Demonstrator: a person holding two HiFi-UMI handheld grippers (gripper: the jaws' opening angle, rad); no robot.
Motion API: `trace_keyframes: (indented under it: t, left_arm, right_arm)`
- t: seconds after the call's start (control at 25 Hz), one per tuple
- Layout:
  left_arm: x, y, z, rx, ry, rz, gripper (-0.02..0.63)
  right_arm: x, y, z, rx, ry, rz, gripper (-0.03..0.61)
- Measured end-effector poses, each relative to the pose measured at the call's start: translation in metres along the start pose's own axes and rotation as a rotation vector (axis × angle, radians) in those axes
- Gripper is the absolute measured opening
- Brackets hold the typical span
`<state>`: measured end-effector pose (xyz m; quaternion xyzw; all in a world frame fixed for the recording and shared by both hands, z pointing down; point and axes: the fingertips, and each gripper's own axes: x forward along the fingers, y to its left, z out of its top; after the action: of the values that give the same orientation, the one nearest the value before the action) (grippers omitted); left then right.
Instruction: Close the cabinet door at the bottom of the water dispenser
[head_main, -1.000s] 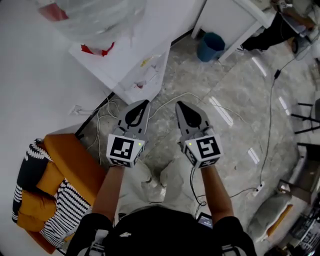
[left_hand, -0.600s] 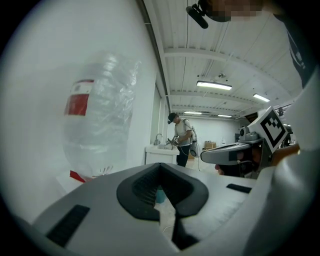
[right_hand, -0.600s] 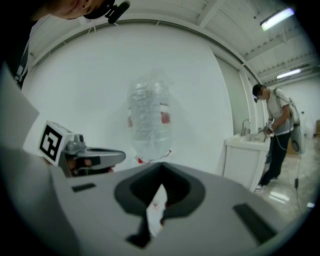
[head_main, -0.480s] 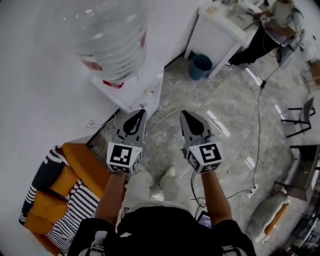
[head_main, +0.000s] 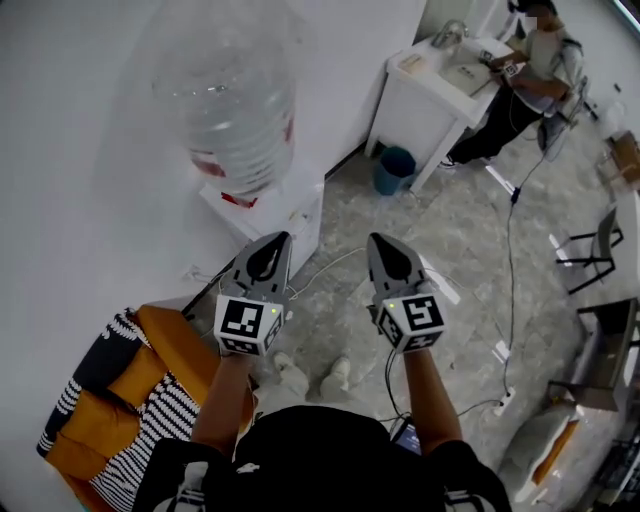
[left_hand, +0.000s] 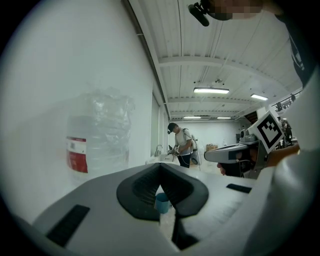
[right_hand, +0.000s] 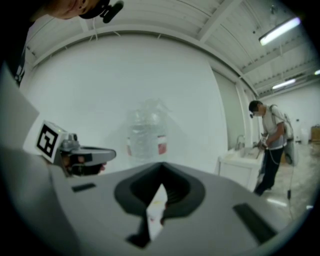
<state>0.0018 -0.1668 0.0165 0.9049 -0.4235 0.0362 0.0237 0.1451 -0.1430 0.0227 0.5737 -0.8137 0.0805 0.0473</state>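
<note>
Head view: left claw (head_main: 283, 238) and right claw (head_main: 376, 238) both together, empty. White boxy water dispenser (head_main: 300, 218) upper centre; its bottom door, unseen, likely light, stiff: push free edge.

Clear plastic bottle (head_main: 235, 90), glossy stone floor (head_main: 460, 250)

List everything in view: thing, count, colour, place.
Water bottle: one, clear with red label, on top of the dispenser.
Water dispenser: one, white, against the wall.
Table: one, white, further along the wall.
Bin: one, blue, on the floor beside the table.
Person: one, at the table.
Armchair: one, orange with striped cushions, lower left.
Cables: several, black and white, across the floor.
Left gripper: one, grey, jaws together, empty.
Right gripper: one, grey, jaws together, empty.
</note>
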Motion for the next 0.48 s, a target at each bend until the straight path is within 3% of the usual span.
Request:
trace_keyframes:
  t: [0.48]
  left_arm:
    - [-0.042,-0.008,0.021,0.017,-0.023,0.024,0.008]
  right_arm:
    - [-0.038,0.007,0.024,-0.014,-0.053,-0.021,0.034]
